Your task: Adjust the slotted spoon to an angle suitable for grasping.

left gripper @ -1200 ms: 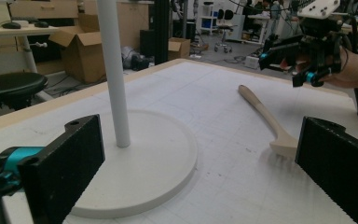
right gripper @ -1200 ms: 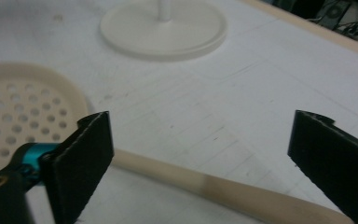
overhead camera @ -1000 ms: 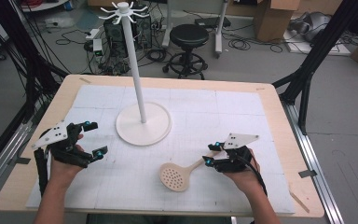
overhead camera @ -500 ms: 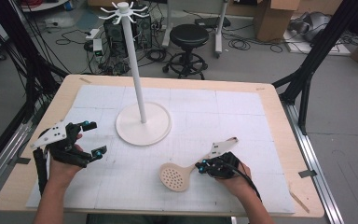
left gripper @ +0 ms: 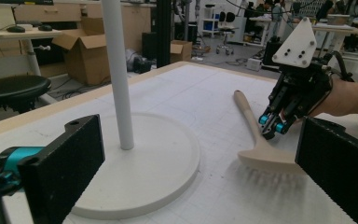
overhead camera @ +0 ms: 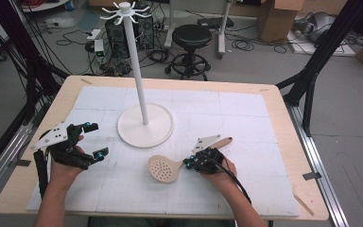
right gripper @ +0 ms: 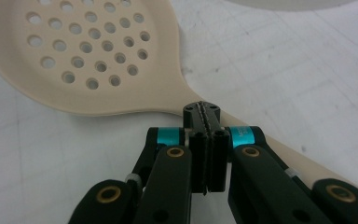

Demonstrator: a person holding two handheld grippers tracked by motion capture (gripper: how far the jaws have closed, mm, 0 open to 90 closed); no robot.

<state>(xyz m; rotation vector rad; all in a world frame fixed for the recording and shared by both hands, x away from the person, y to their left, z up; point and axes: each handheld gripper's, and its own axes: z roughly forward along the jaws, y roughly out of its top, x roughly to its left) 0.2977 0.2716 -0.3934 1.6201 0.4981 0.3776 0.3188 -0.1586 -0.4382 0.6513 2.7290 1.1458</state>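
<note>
Skimmer (overhead camera: 164, 169), cream plastic with a perforated round head and a long handle, lies flat on the white gridded mat (overhead camera: 246, 118) in the high view, head toward the person, handle running up and to the right. Right gripper (overhead camera: 188, 163) sits low over the neck of the handle, the hand (overhead camera: 217, 166) behind it; its jaws have just been closing and now stand pressed together, tips on or just above the handle, and whether they touch it cannot be told. Left gripper (overhead camera: 92, 140) rests at the mat's left side, jaws spread wide with nothing between them, well apart from the skimmer. White stand (overhead camera: 145, 124), a round base with a tall pole and hooks at the top, occupies the mat between and beyond the two grippers. Left gripper view: own two black jaws at the lower corners, far apart and empty; stand base (left gripper: 158, 163) and pole just ahead; skimmer (left gripper: 261, 154) lying to the right with the right gripper (left gripper: 272, 126) pointing steeply down at its handle. Right gripper view: jaws meeting face to face with no gap and nothing caught between them, tips over the neck where the holed head (right gripper: 84, 56) narrows into the handle, which passes beneath them toward the lower right
</note>
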